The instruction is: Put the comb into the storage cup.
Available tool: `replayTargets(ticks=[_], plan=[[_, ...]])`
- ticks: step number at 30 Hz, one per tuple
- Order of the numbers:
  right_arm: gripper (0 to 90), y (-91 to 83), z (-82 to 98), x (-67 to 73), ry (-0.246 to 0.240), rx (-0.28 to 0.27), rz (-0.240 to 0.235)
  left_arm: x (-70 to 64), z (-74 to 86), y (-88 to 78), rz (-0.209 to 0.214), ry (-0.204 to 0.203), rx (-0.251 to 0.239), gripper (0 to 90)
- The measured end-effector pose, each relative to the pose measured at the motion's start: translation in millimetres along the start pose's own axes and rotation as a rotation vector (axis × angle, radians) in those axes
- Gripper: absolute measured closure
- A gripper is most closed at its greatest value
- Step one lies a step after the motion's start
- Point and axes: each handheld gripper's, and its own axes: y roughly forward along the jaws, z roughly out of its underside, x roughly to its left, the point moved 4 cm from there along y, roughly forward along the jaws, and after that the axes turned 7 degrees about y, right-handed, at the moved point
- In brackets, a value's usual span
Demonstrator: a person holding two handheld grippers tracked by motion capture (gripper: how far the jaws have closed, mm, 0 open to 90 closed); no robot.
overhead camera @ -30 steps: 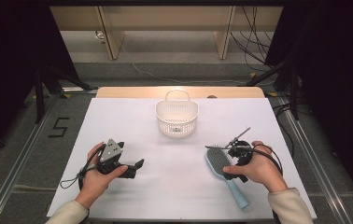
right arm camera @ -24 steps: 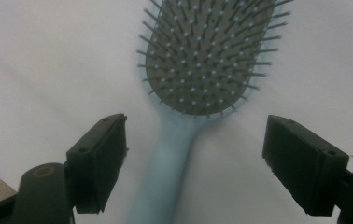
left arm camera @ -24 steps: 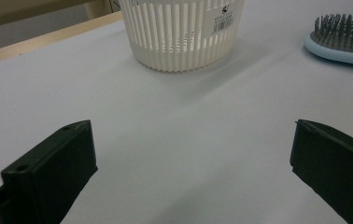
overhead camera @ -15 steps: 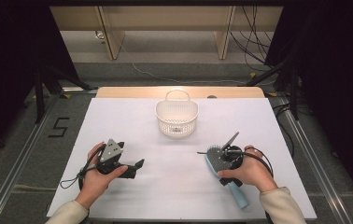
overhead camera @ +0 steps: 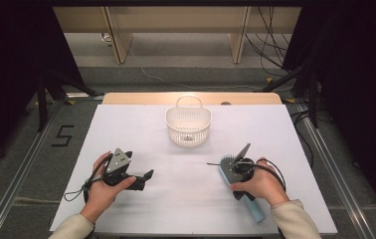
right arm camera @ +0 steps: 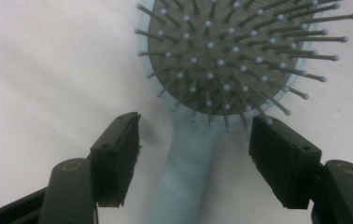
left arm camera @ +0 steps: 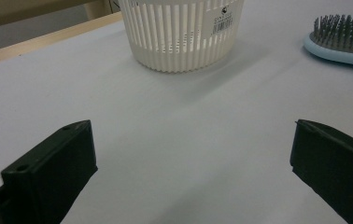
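A person's right gripper (right arm camera: 194,149) hangs directly over a light blue hairbrush (right arm camera: 226,65) lying bristles-up on the white tabletop (overhead camera: 186,194), its jaws spread wide on either side of the neck where the handle meets the head, neither jaw clearly touching it. In the high view, the right hand (overhead camera: 258,181) covers the middle of the brush at the tabletop's right side. The left gripper (left arm camera: 188,172), jaws wide apart and holding nothing, rests low over bare tabletop, pointed toward a white slatted basket (overhead camera: 188,127) standing near the far edge.
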Motion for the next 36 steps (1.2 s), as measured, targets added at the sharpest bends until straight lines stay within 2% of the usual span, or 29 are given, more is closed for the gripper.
replayTargets(ticks=[9,21,36], plan=[[40.9,3.5,-0.4,1.4,0.014,0.013,0.010,-0.2,-0.1,0.1,0.000,0.000,-0.001,0.0],[48.0,4.6,-1.3,2.3,0.054,0.011,0.048,-0.1,-0.1,0.1,0.001,0.002,-0.001,0.0],[59.2,3.8,-1.1,4.0,0.106,0.017,0.052,-0.2,-0.1,0.1,0.001,0.002,-0.001,0.0]])
